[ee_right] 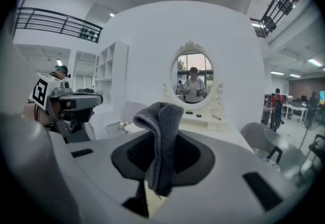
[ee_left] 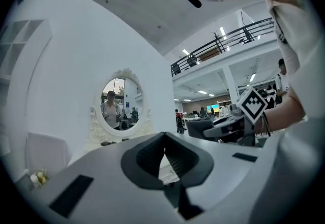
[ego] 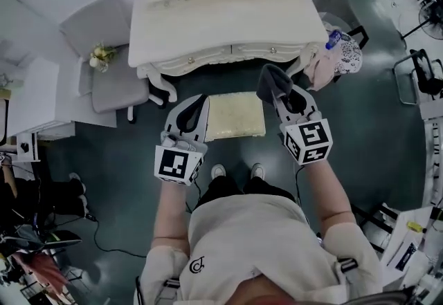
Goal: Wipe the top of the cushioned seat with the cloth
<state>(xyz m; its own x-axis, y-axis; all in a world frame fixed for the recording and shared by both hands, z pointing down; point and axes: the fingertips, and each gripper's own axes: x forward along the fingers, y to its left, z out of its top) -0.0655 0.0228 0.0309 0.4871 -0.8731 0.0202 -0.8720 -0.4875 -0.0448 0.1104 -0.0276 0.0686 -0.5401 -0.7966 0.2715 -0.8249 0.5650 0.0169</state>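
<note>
**Holding the cloth (ego: 272, 81) beside the cushioned seat (ego: 235, 115)**

Jaws of the right gripper (ego: 280, 93) pinch the grey cloth, its folded end upright. The left gripper (ego: 196, 108) is closed and empty. The seat lies between them, long axis crosswise, far edge facing the worktop (ego: 228, 27), with open floor (ego: 104, 158) either side.

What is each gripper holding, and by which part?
The right gripper pinches the grey cloth just below its folded top. The left gripper is shut, holding nothing.

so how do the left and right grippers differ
The right gripper is shut on the grey cloth; the left gripper is shut on nothing. The left gripper hangs by the left edge of the cushioned seat, the right gripper by its right edge. Both face the dressing table.
</note>
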